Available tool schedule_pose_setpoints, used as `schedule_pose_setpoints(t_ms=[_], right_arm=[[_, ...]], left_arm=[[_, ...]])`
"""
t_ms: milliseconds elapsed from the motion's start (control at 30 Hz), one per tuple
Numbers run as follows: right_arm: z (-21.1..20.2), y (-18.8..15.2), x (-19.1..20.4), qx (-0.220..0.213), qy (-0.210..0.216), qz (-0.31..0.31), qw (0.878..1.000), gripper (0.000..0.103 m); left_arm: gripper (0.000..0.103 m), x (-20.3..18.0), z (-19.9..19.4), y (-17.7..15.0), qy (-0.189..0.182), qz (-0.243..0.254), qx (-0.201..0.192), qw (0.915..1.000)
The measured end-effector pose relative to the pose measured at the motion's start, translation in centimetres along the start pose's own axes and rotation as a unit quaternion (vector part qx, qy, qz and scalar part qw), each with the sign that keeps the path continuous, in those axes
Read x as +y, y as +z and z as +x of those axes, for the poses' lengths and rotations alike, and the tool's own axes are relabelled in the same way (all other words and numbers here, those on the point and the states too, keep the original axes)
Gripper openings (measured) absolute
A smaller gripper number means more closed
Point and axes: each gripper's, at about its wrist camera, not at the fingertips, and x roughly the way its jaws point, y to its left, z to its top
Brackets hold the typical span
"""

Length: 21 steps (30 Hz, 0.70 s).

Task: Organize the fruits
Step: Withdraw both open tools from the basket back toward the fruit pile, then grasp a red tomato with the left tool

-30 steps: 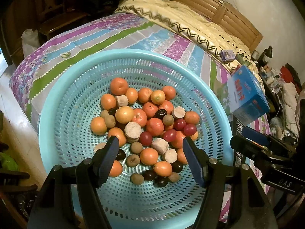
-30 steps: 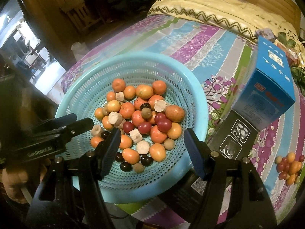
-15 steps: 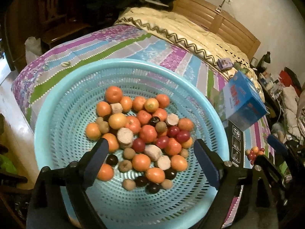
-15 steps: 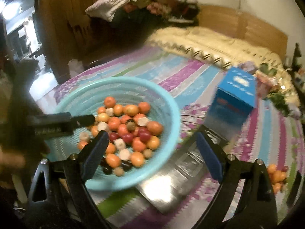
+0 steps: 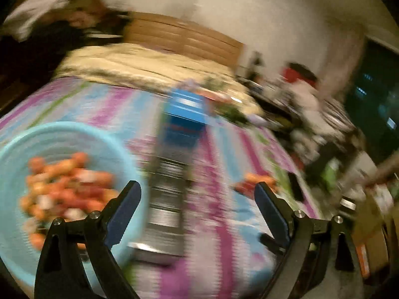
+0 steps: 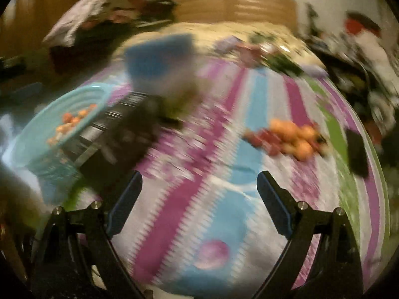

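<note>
The black two-finger left gripper (image 5: pixel 197 191) angles downward, blue-padded jaws spread wide and empty; the matching right gripper (image 6: pixel 199 182) does likewise.

Blurred orange and red fruits (image 5: pixel 64 189) fill the turquoise basket (image 5: pixel 15 139) at lower left; a smaller fruit pile (image 6: pixel 291 137) lies on the striped bed at right.

Swung off basket (image 5: pixel 62 134) toward loose fruit pile (image 6: pixel 291 137) on bedspread (image 6: pixel 212 199). Both views now motion-blurred. Left gripper (image 5: pixel 197 211) and right gripper (image 6: pixel 199 199) spread wider than before, nothing between fingers.
</note>
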Motion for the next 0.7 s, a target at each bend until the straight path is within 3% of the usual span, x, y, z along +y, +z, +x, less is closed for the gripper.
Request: schedule_pose_setpoints(t_ms=[200,367,533,600,700], right_arm=[[-0.7,-1.7,-5.2,0.011,-0.02,0.048,0.999,0.094],[-1.0,-2.8,-9.2,0.015,-0.028,0.086,0.996,0.093],[-0.7,-4.5,-12.8,0.029,-0.043,0.114,0.992,0.089],[-0.4,-5.0,-14.1,0.036,-0.043,0.126,0.99,0.088],[0.0,-5.7,-15.6,0.042,-0.045,0.138,0.988,0.088]], left_arm=[[0.094,-7.7,8.5,-3.7,-0.073,0.04,0.088,0.9927],[0.091,-10.8,17.7,-6.6,-0.087,0.076,0.171,0.9784],[0.06,-11.3,25.2,-8.0,-0.097,0.074,0.217,0.9686],[0.054,-11.7,27.2,-8.1,-0.108,0.078,0.224,0.9654],[0.052,-12.5,29.7,-8.1,-0.107,0.096,0.234,0.9616]])
